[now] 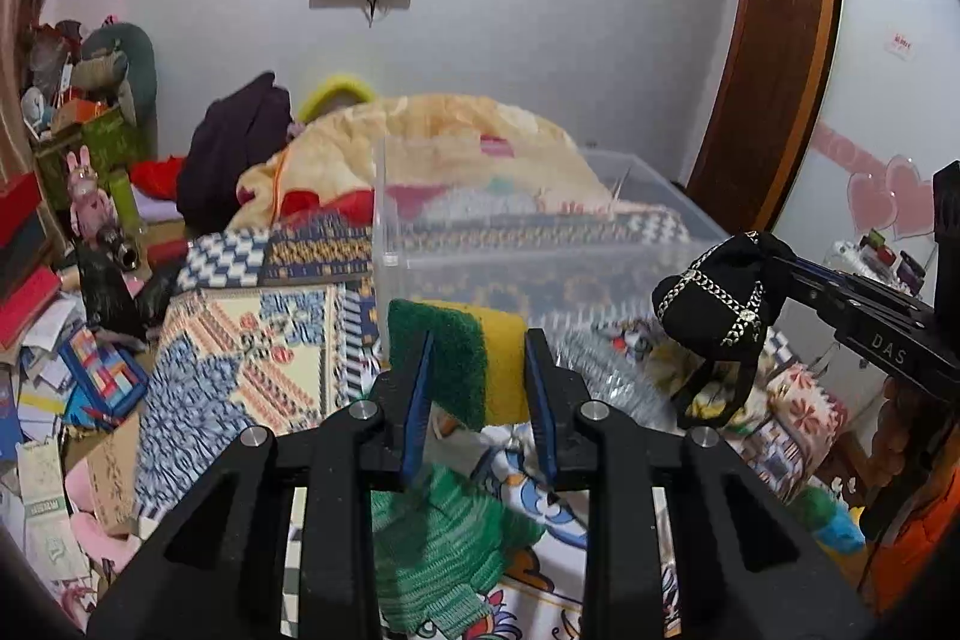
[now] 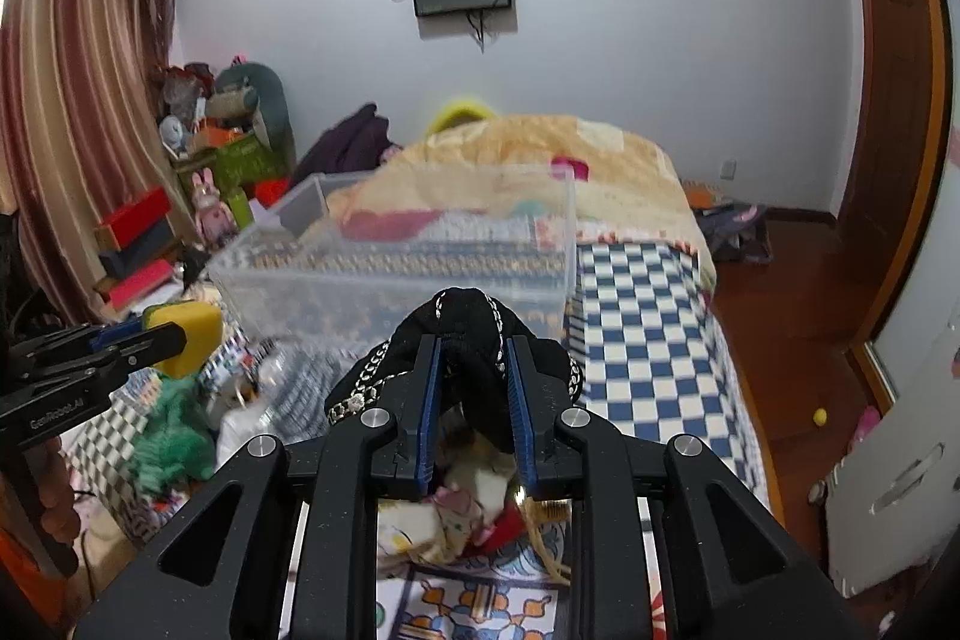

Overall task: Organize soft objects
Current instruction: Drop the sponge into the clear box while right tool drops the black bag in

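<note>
My left gripper (image 1: 480, 346) is shut on a yellow sponge with a green scrub face (image 1: 462, 358), held above the bed just in front of a clear plastic bin (image 1: 528, 232). My right gripper (image 2: 474, 358) is shut on a black cloth piece with silver chain trim (image 2: 474, 334), also raised before the bin (image 2: 390, 262). The right gripper with the black piece (image 1: 714, 304) shows at the right of the left wrist view. The left gripper with the sponge (image 2: 183, 328) shows at the left of the right wrist view. A green knitted piece (image 1: 444, 538) lies on the bed below.
The bed has a patterned cover (image 1: 252, 340) and an orange quilt (image 2: 540, 154) behind the bin. Clutter of boxes and papers (image 1: 54, 340) lies at the left by a curtain (image 2: 78, 100). Wooden floor (image 2: 792, 292) and a wooden door frame (image 2: 888, 70) are at the right.
</note>
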Tool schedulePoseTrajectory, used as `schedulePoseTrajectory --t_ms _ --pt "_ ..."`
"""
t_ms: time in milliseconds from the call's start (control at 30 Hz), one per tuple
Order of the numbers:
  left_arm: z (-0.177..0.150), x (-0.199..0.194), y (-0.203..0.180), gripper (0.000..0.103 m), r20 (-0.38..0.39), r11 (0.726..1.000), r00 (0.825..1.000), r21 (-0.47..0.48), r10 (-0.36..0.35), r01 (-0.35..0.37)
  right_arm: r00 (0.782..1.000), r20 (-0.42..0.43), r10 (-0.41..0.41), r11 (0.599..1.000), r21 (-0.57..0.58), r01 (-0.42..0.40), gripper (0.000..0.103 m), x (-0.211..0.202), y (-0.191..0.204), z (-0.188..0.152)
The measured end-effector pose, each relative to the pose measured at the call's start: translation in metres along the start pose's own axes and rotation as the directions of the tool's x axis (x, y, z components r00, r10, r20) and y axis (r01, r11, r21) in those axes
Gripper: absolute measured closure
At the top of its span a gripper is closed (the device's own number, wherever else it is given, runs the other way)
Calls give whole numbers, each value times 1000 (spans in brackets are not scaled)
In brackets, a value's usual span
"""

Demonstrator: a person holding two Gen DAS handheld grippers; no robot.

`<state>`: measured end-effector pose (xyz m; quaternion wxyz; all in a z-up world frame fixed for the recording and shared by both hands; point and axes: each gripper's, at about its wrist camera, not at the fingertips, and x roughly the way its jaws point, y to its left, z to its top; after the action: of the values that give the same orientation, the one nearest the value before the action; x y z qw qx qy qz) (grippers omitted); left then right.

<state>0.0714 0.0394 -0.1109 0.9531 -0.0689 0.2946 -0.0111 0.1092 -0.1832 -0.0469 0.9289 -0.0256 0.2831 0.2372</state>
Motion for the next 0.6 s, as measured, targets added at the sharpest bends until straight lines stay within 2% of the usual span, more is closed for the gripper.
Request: schedulePoseTrajectory --t_ms 400,433,600 --pt "48 -14 2 74 137 1000 991 17 0 -2 988 151 9 1000 -5 -8 85 -11 10 39" --pt "51 -13 1 74 142 1000 990 19 -1 -2 987 163 8 1000 -7 -7 90 -10 11 42" --pt "69 -1 2 74 152 1000 988 21 -12 9 982 188 11 1000 -16 -9 91 0 14 54"
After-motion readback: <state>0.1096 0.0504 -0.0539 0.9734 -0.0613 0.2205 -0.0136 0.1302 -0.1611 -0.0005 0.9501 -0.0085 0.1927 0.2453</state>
